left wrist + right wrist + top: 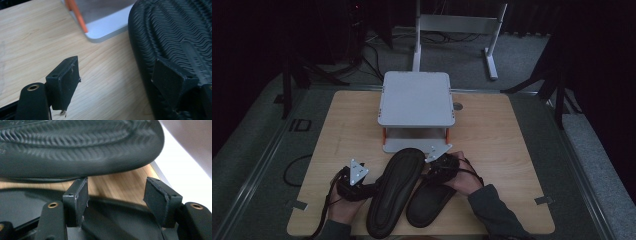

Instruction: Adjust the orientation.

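Two black slippers lie at the table's front. One slipper (394,192) is turned sole up, its ribbed sole (175,27) facing the camera. The other slipper (432,197) lies right of it, footbed up. My left gripper (371,189) is at the left edge of the upturned slipper. In the left gripper view this gripper (116,67) stands open: one pad lies over the sole's edge, the other is free above bare wood. My right gripper (430,172) sits between the two slippers near their far ends. Seen in its own view, it (116,187) is open over the second slipper's rim (117,203), with the upturned sole (75,147) just ahead.
A grey two-level stand (416,97) with orange posts (76,15) stands at the table's middle, right behind the slippers; its lower shelf (107,30) is close to both grippers. The wooden tabletop (492,135) shows to the left and right. A white frame (457,25) stands beyond the table.
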Motion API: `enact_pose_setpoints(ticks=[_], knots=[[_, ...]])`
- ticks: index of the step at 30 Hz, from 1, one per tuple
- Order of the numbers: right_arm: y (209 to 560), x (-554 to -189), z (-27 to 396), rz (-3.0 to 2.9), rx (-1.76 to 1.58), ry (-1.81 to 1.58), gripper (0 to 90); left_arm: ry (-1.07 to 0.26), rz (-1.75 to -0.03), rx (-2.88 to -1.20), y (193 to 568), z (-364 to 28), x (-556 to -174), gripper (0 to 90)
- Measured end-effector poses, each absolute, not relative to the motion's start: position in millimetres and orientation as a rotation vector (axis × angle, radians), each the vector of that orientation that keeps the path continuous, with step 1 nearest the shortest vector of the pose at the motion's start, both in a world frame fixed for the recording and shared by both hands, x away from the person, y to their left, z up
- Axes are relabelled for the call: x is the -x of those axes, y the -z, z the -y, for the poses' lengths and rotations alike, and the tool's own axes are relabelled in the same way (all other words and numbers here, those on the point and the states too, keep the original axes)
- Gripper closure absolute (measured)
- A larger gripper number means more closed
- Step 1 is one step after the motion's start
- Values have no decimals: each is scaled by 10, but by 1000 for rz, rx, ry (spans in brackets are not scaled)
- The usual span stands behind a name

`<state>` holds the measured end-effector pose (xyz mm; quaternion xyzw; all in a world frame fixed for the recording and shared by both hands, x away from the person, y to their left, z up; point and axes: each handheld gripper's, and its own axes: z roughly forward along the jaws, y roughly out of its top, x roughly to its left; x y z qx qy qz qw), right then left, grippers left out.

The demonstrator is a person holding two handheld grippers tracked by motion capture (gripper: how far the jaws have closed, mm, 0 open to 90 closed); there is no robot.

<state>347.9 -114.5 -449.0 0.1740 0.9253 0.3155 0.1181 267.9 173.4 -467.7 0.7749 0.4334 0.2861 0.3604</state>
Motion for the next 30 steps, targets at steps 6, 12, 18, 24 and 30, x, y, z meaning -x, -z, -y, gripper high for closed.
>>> enact_pose_setpoints(ticks=[6, 12, 18, 24, 30], knots=[[4475, -3457, 897, -2705, -453, -894, 371, -758, -1167, -2014, 4758, -1813, -2728, 232], [4347, -3428, 731, -2721, -440, -1044, 377, -795, -1230, -1996, 4789, -1900, -2741, 240], [4350, -3361, 499, -2736, -363, -1047, 368, -745, -1198, -1886, 4581, -1957, -2622, 240], [4345, -3360, 426, -2751, -384, -1112, 365, -699, -1108, -1833, 4330, -1898, -2510, 240], [4311, -3340, 339, -2761, -350, -1211, 349, -719, -1097, -1878, 4307, -1829, -2580, 239]])
